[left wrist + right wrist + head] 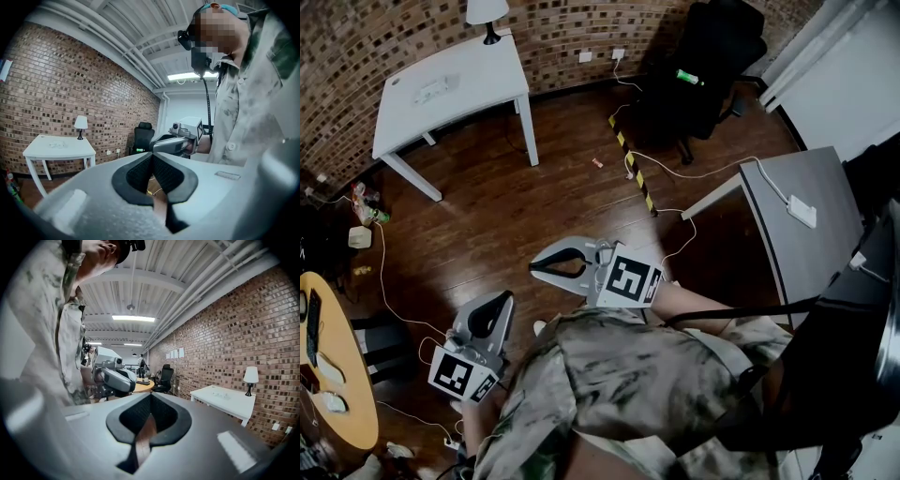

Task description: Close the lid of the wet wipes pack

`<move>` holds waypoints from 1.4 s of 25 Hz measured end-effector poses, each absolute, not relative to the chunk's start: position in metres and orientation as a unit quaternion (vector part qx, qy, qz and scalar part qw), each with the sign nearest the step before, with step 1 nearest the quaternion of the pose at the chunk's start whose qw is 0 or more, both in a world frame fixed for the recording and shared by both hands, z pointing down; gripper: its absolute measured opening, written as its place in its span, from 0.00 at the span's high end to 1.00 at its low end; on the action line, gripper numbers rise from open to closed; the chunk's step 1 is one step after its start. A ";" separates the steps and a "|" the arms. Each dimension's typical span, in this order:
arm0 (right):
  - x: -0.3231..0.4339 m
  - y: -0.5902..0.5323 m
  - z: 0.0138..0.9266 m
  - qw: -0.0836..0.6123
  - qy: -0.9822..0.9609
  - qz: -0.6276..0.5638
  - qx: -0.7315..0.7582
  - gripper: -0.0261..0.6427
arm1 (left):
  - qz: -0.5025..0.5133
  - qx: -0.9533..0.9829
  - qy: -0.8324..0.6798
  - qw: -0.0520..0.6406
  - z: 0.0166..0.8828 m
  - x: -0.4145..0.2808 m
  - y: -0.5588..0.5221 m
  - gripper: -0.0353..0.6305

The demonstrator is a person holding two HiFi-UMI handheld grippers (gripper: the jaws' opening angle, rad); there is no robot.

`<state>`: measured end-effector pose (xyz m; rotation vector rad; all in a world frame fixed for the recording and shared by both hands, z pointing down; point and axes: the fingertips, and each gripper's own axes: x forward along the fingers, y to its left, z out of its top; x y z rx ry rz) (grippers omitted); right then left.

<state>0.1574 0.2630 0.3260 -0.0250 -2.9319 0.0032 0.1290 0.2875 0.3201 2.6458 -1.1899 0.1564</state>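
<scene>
A small pale pack (430, 90), possibly the wet wipes though too small to be sure, lay on the white table (478, 66) beside the brick wall (356, 47), well apart from both grippers. The left gripper (502, 300) and right gripper (534, 267) hung above the wooden floor (534, 206), close to the person (628, 375), each with jaws pressed together on nothing.

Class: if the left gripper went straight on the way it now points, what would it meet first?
Probably the grey right gripper, close ahead of the shut jaws, though depth is unclear.
</scene>
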 end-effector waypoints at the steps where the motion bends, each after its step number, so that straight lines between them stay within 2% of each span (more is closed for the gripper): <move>1: 0.157 0.263 0.326 0.103 -0.995 0.001 -0.008 0.96 | 0.054 0.904 -0.407 0.118 0.320 0.129 0.287 0.94; 35: 0.181 0.268 0.332 0.101 -0.995 -0.009 -0.022 0.96 | 0.066 0.901 -0.410 0.126 0.331 0.154 0.290 0.94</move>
